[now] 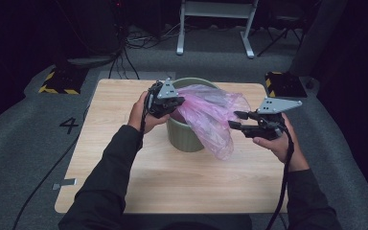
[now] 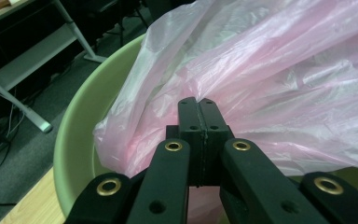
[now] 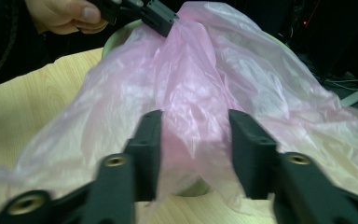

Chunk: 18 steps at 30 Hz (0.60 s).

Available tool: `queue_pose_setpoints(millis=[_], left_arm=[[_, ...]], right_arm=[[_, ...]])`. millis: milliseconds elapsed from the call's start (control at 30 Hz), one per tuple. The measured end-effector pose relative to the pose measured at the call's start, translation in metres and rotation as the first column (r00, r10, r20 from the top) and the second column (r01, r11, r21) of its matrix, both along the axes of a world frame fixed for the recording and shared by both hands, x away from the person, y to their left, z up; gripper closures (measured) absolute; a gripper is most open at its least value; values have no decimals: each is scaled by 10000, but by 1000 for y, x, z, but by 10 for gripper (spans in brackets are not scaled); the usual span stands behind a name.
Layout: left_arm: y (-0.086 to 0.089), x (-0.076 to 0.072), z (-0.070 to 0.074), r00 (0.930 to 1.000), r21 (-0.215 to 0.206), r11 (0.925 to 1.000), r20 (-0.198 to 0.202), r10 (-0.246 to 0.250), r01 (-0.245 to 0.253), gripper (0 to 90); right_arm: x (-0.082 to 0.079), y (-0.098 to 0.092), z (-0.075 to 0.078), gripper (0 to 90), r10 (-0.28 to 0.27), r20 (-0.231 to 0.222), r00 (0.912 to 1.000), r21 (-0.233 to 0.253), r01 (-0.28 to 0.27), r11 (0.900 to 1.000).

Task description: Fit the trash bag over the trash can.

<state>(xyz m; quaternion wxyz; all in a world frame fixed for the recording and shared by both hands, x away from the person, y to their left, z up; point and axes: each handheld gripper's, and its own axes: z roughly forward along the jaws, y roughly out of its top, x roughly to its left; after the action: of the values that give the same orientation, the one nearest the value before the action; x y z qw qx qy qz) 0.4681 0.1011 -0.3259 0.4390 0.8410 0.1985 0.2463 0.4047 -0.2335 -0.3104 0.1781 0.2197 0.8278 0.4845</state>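
A pale green bin [image 1: 186, 135] stands mid-table, its rim [image 2: 77, 135] close in the left gripper view. A thin pink plastic bag [image 1: 210, 114] drapes over the bin's right side and hangs down past it. My left gripper [image 1: 176, 101] is shut on the bag's edge [image 2: 177, 84] at the bin's near-left rim; the right gripper view shows it pinching the bag at the top [image 3: 161, 18]. To the right of the bin my right gripper [image 1: 237, 120] stands open, its jaws spread on either side of a fold of the bag [image 3: 191, 116] without clamping it.
The wooden table [image 1: 124, 158] has bare room in front and to the left of the bin. Beyond it stand a white metal frame [image 1: 215, 24], cables on the grey floor and yellow-black striped blocks [image 1: 57, 81] at both far corners.
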Motion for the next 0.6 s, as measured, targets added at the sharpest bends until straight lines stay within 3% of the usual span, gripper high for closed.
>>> queue_pose_setpoints(millis=[67,167,200,233,267,300,367,600], left_arm=[[1,0,0,10000,-6,10000,23,20,-20,878],[2,0,1,9998,-43,9998,20,201,-201,770],[2,-1,1,9999,-86,9998,-26,151,-151,700],[3,-4,3,9996,-209,9994,-125,267,-270,537],[3,-4,3,9996,-209,9994,-125,267,-270,460],[4,-6,5,9992,-267,9989,-95,391,-393,460],[5,-13,8,9994,-548,9979,-73,337,-340,314],[5,-44,23,9989,-824,9966,462,-13,52,251]], right_arm=[[-2,1,-3,731,157,125,9998,-48,-156,9999],[-4,5,-5,809,253,355,9990,-205,-246,9995],[-5,7,-5,833,279,433,9987,-228,-269,9994],[-6,9,-4,855,293,544,9981,-187,-284,9994],[-6,9,-4,855,293,544,9981,-187,-284,9994],[-6,10,-4,863,275,566,9980,-140,-267,9995],[-6,12,-3,872,213,671,9975,-77,-208,9998],[-5,17,-3,877,97,714,9974,45,-100,9999]])
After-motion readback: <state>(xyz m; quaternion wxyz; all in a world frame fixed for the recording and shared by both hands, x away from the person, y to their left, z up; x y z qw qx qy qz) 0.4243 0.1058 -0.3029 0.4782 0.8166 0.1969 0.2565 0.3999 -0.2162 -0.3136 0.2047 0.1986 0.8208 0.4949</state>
